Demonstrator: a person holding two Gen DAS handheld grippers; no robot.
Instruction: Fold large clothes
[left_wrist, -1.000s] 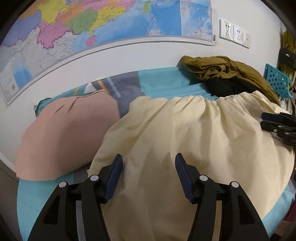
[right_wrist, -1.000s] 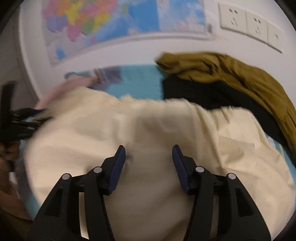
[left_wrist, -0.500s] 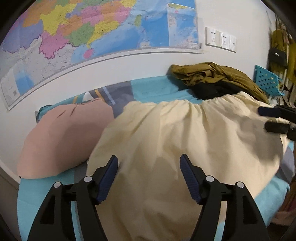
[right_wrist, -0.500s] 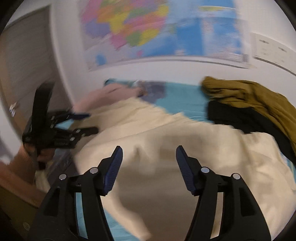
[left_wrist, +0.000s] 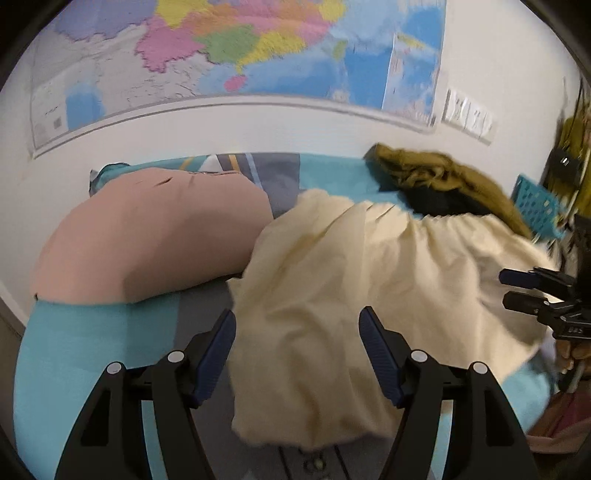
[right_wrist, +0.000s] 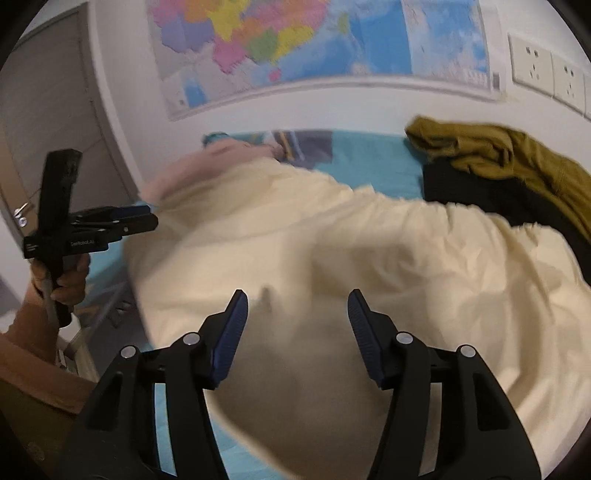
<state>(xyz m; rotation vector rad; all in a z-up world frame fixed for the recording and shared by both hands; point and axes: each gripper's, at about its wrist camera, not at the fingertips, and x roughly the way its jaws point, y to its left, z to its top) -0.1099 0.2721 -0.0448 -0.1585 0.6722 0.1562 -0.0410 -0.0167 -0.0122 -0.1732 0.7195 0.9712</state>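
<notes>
From the left wrist camera we see our left gripper with its jaws spread wide and nothing between them, poised over the near left edge of the cream garment. That garment lies rumpled across the bed, its gathered edge toward the wall and its near hem bunched just ahead of the gripper. To its left rests a pink pillow; behind it sit an olive garment heaped on a black garment. Only this view shows the turquoise perforated basket at the far right. The right gripper enters from the right edge, its jaws parted over the cream fabric.

From the right wrist camera, our right gripper is likewise spread wide and holds nothing, hovering above the middle of the cream garment. Here the left gripper appears side-on at the left, in a bare hand; we cannot tell its opening from this angle. This view alone shows a door and large wall sockets beside the map.
</notes>
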